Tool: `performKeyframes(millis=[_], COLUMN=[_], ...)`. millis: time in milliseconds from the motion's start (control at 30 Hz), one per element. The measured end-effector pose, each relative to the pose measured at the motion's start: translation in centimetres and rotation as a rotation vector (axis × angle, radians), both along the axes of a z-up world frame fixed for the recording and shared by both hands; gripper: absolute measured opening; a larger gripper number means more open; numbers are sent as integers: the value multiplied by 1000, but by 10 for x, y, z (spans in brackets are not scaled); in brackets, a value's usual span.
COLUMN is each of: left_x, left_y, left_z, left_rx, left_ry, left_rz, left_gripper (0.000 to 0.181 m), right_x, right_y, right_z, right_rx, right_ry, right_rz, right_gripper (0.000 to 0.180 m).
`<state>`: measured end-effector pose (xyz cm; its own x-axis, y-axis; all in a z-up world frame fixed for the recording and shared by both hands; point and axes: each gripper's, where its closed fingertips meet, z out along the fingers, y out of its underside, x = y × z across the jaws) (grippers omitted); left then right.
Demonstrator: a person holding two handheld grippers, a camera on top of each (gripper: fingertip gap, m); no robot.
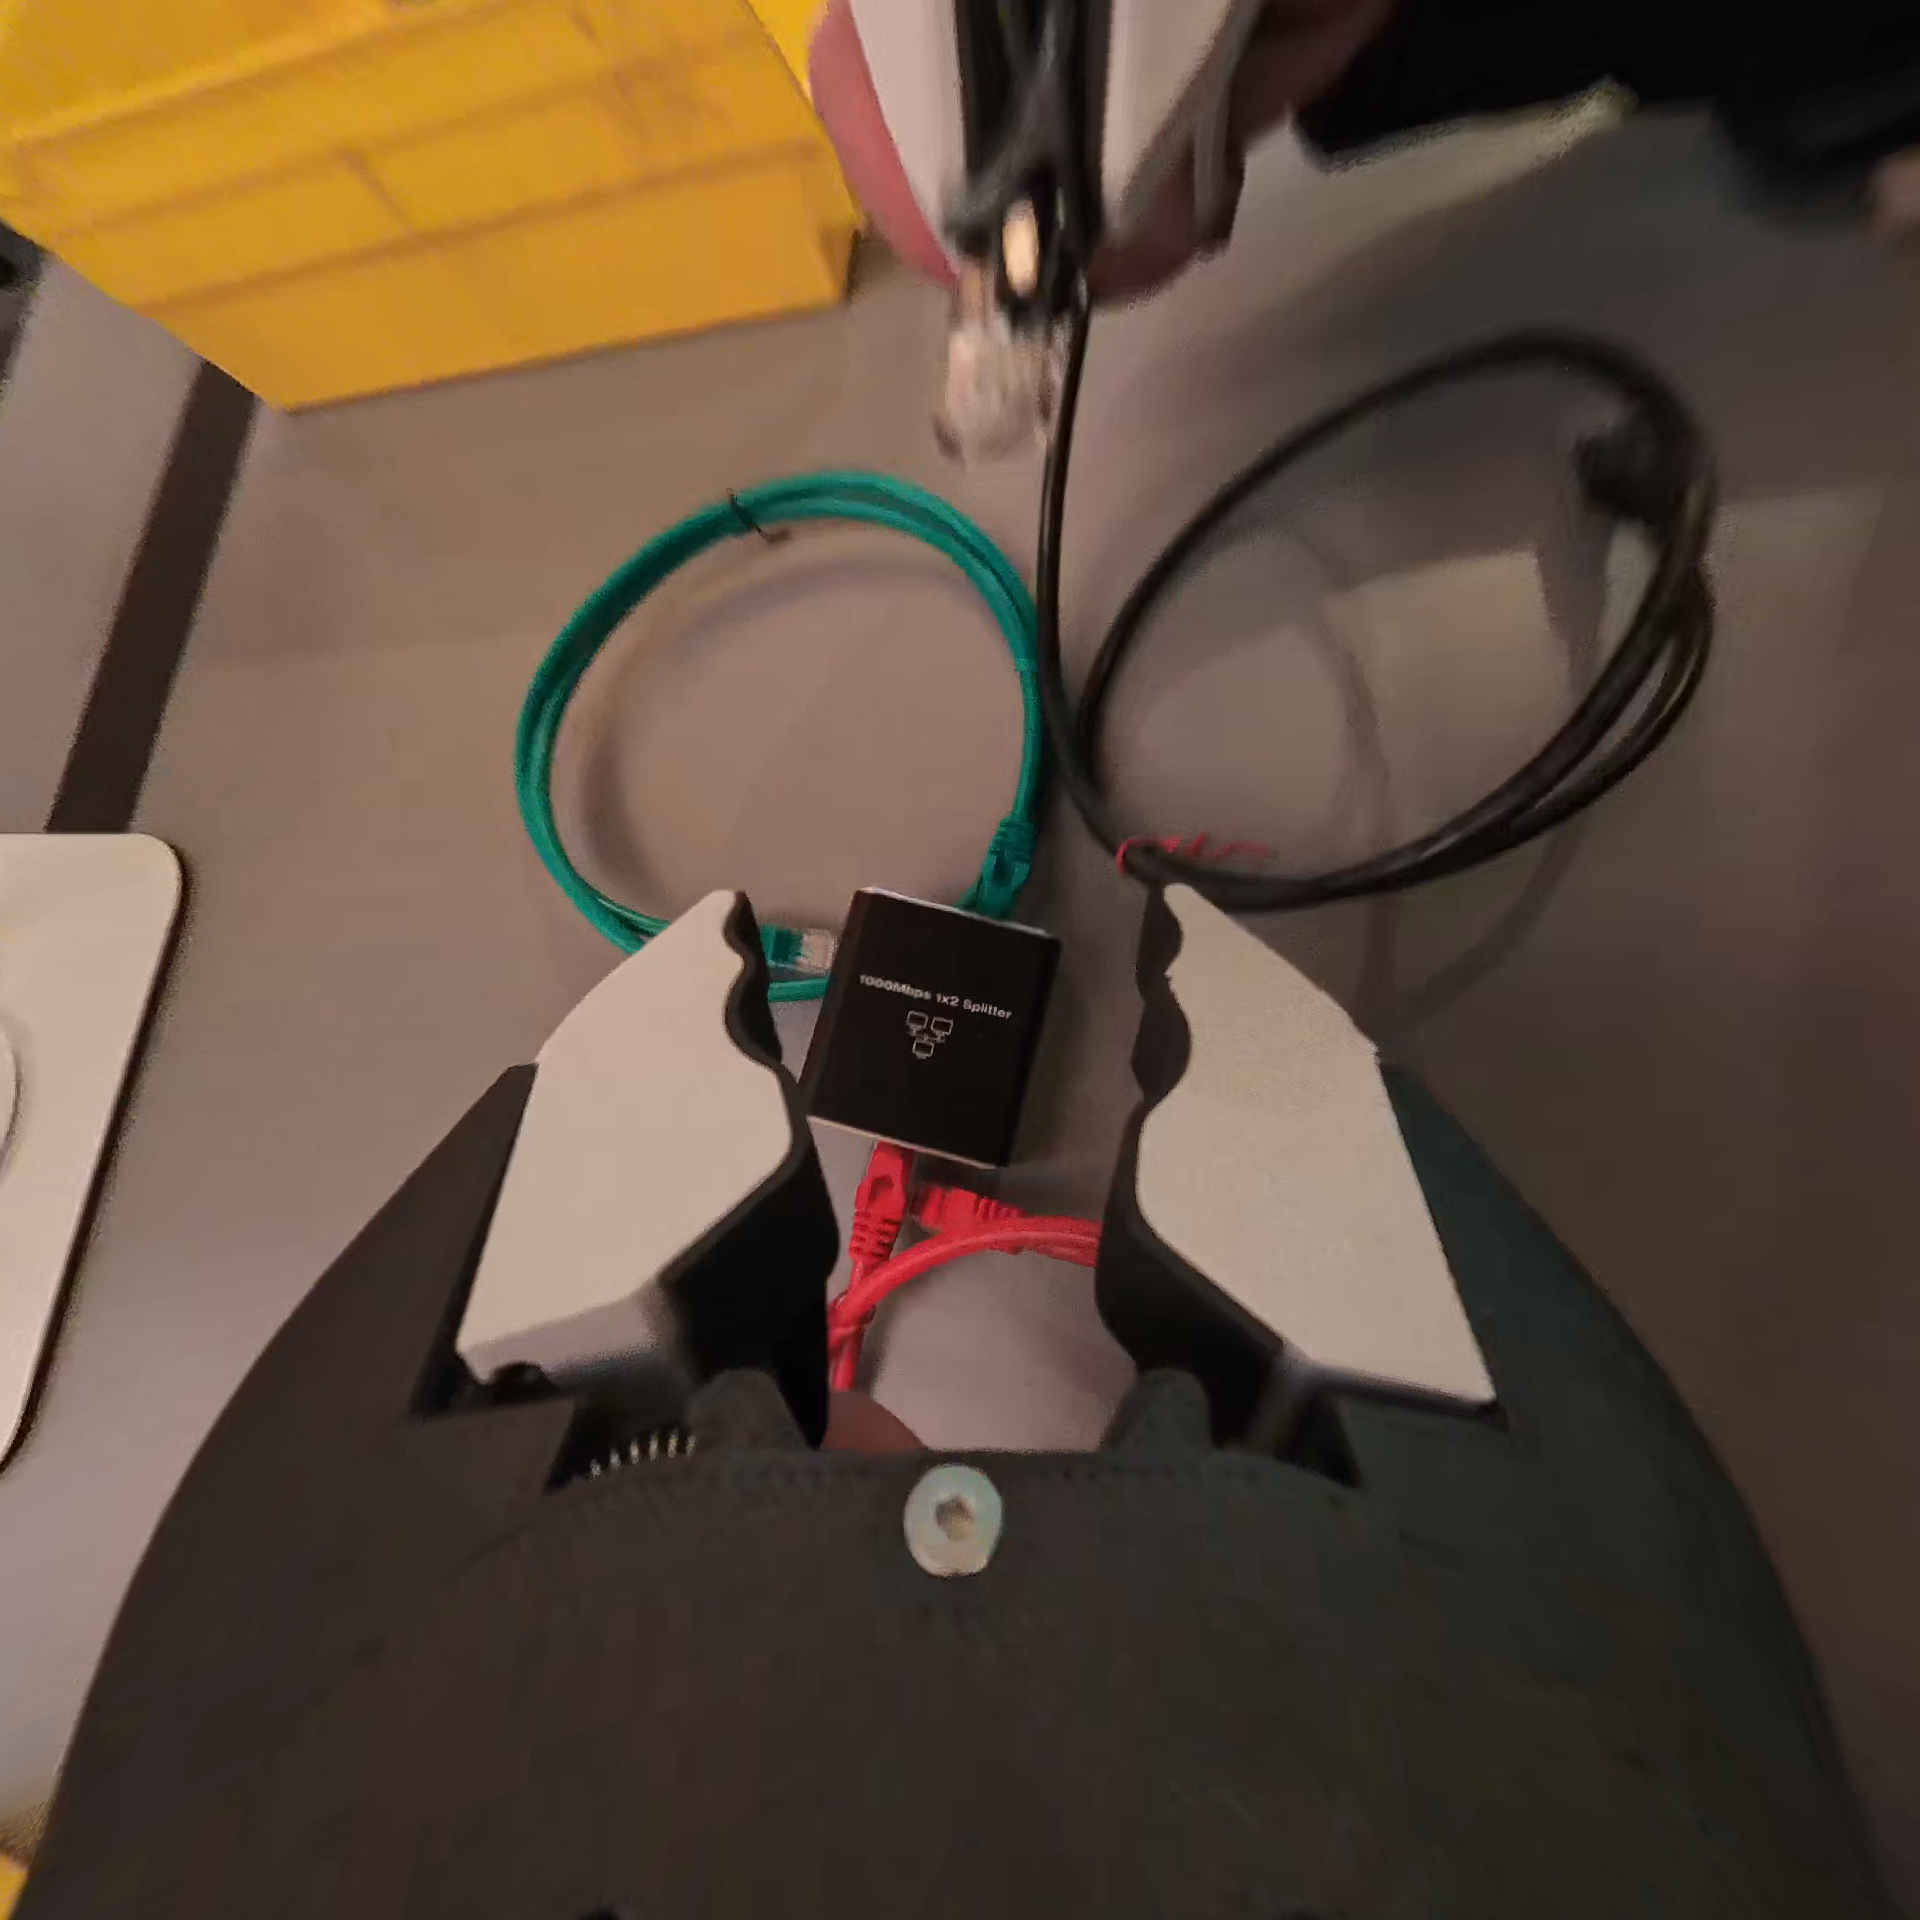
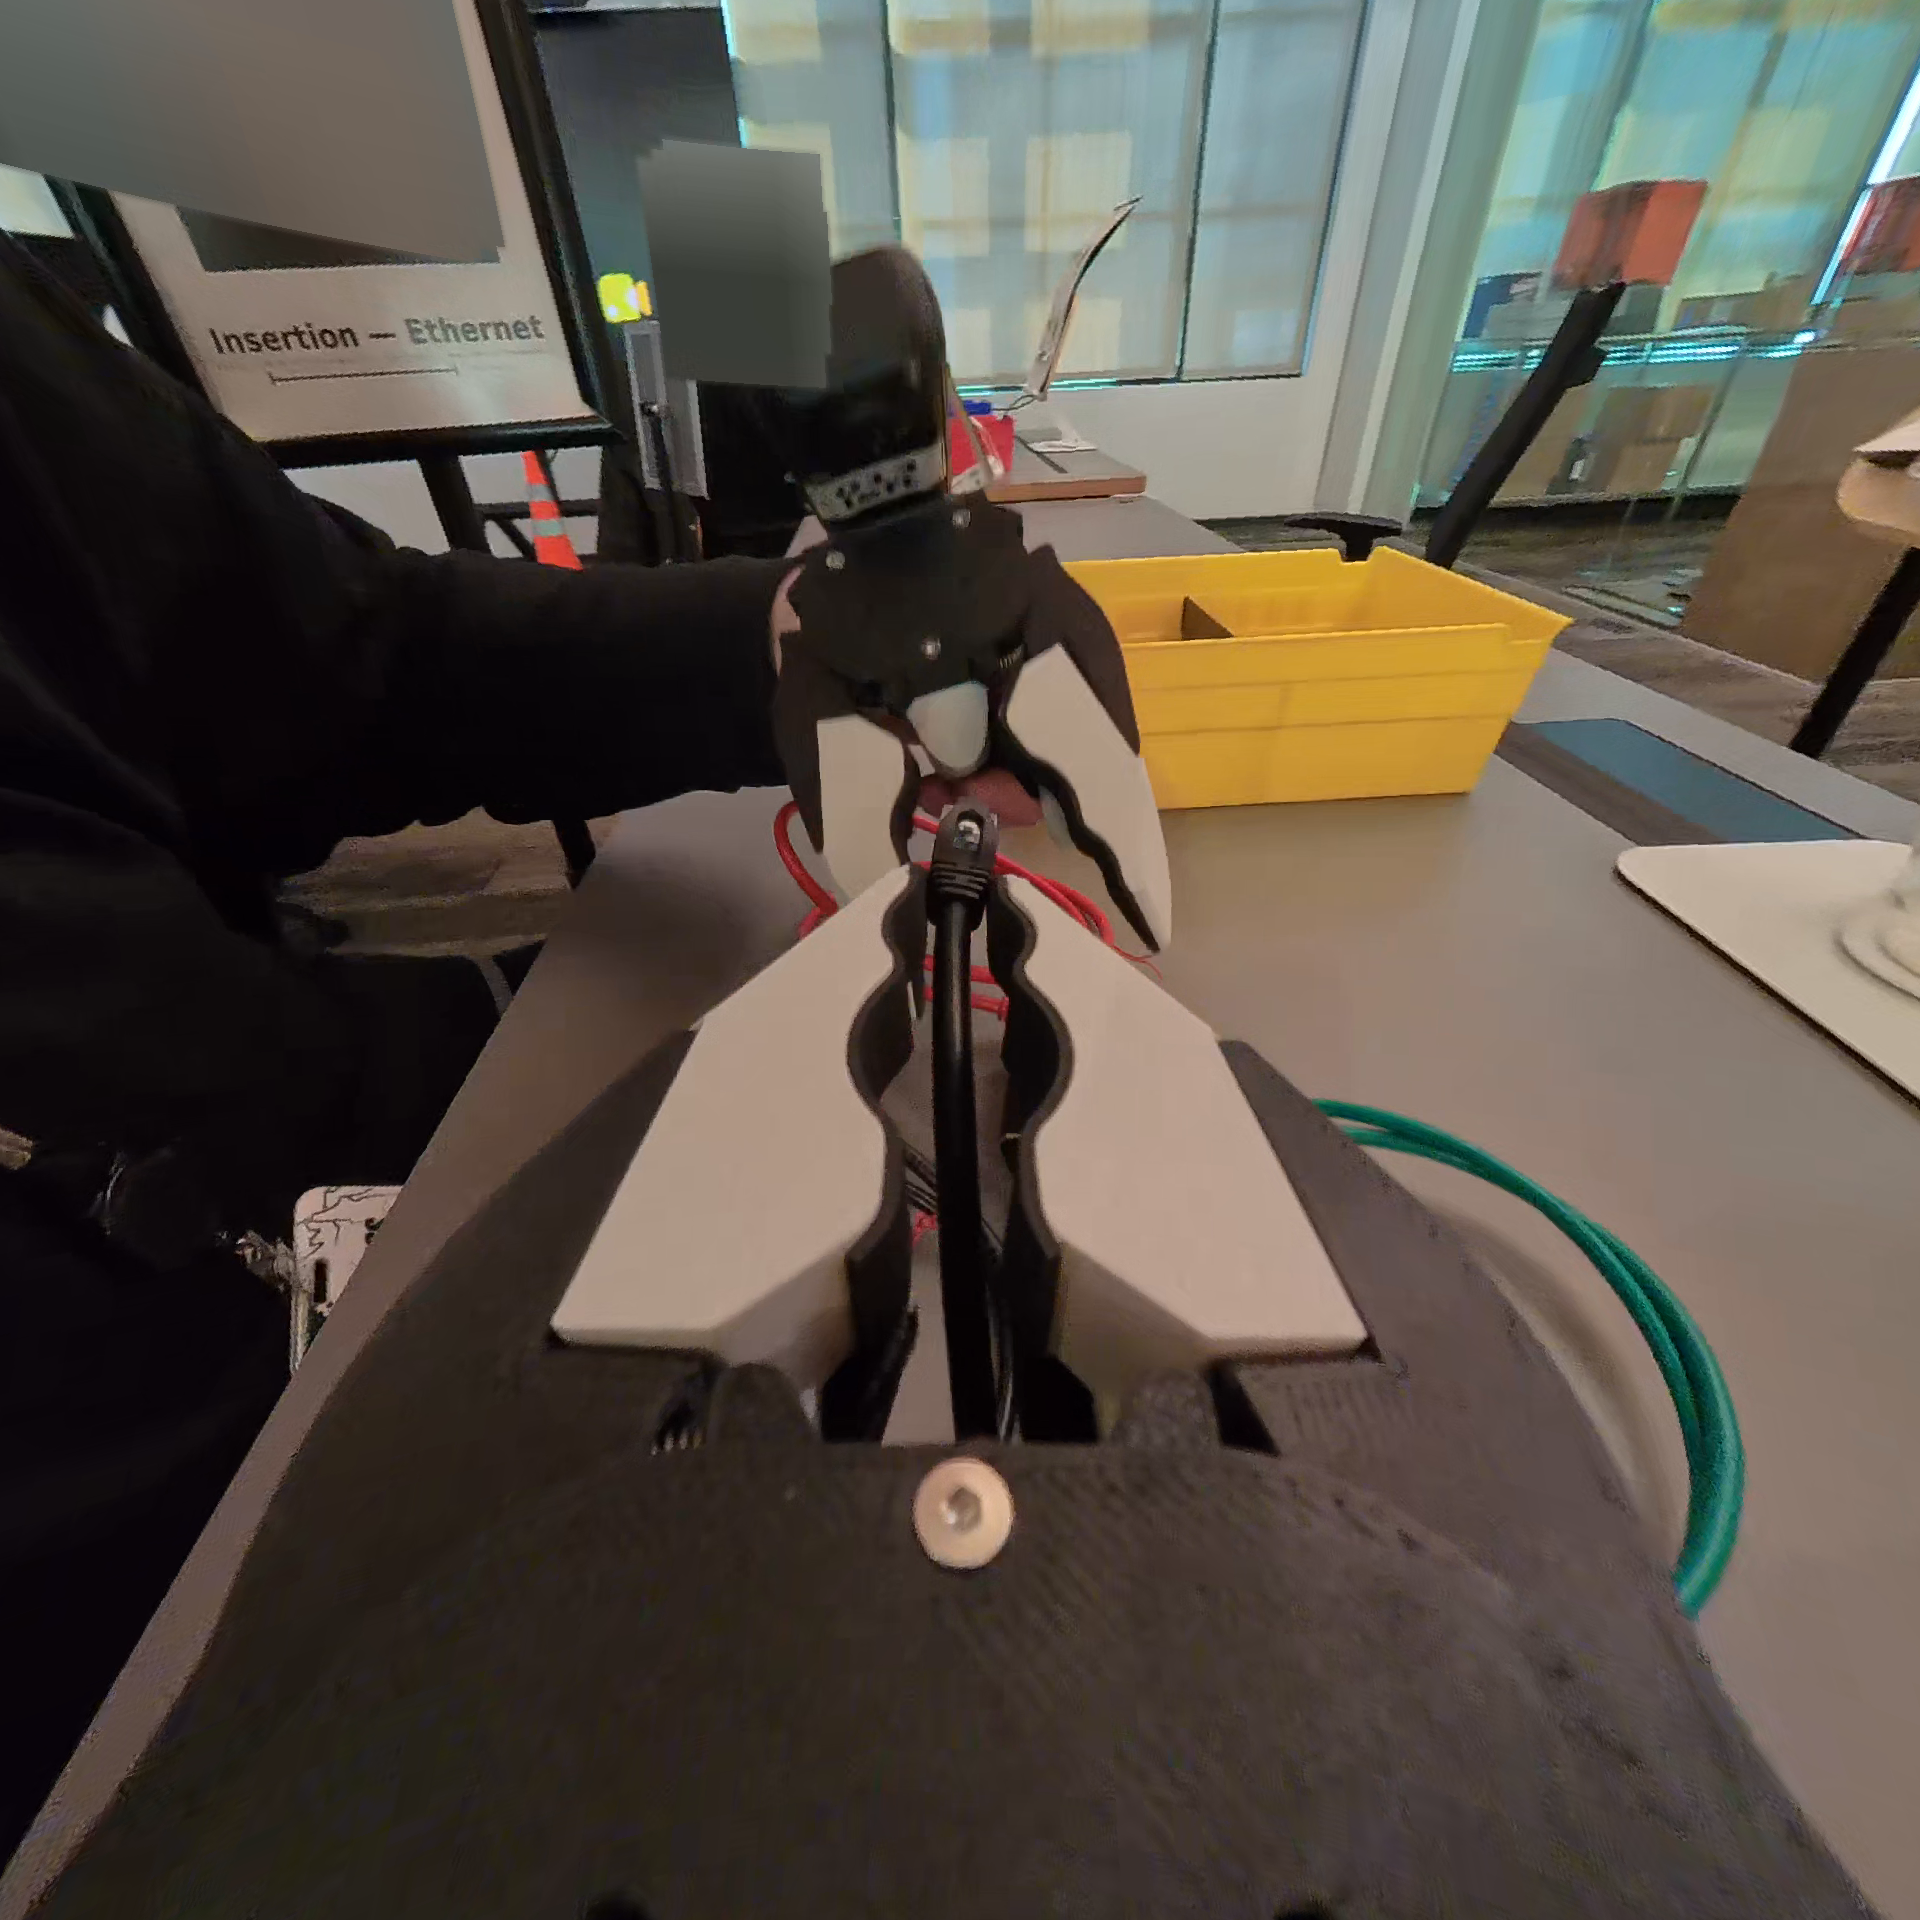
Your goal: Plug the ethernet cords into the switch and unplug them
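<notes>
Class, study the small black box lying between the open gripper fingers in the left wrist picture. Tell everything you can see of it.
The black box is a small rectangular block with a smooth dark shell, pale end faces, and white print and a small diagram on top. It lies flat on the grey table, slightly skewed, between the fingers of the open left gripper; whether the left finger touches it is unclear. Two red plugs enter its near end. A green plug meets its far end; a second green plug lies loose beside it.
</notes>
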<state>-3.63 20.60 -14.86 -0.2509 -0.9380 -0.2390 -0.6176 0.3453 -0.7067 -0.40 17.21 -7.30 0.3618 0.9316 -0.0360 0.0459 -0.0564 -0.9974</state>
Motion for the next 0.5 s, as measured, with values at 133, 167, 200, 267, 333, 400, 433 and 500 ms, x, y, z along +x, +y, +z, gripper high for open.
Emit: performKeyframes(millis=[133, 167, 200, 267, 333, 400, 433, 500], left_x=[2, 2, 3, 3, 3, 4, 4, 4], left_y=[11, 14, 15, 20, 22, 25, 24, 23], left_z=[-40, -46, -51, -59, -64, -65, -66, -67], left_rx=[101, 118, 129, 142, 133, 110, 90, 69], left_ry=[189, 208, 225, 265, 284, 286, 291, 287], left_rz=[-21, -23, -28, -24, -26, -24, -27, -41], left_gripper=[71, 72, 72, 70, 64, 63, 63, 60], right_x=[12, 15, 17, 21, 22, 21, 21, 19], right_y=[-7, -8, -9, -11, -11, -10, -9, -9], right_z=[-5, -5, -5, -6, -8, -10, -11, -15], right_rx=[5, 5, 3, 3, 1, 4, 6, 5], right_ry=[-19, -16, -13, -16, -29, -44, -52, -67], right_rz=[-43, -53, -59, -69, -75, -80, -83, -81], right_gripper=[8, 8, 8, 8, 8, 8, 8, 8])
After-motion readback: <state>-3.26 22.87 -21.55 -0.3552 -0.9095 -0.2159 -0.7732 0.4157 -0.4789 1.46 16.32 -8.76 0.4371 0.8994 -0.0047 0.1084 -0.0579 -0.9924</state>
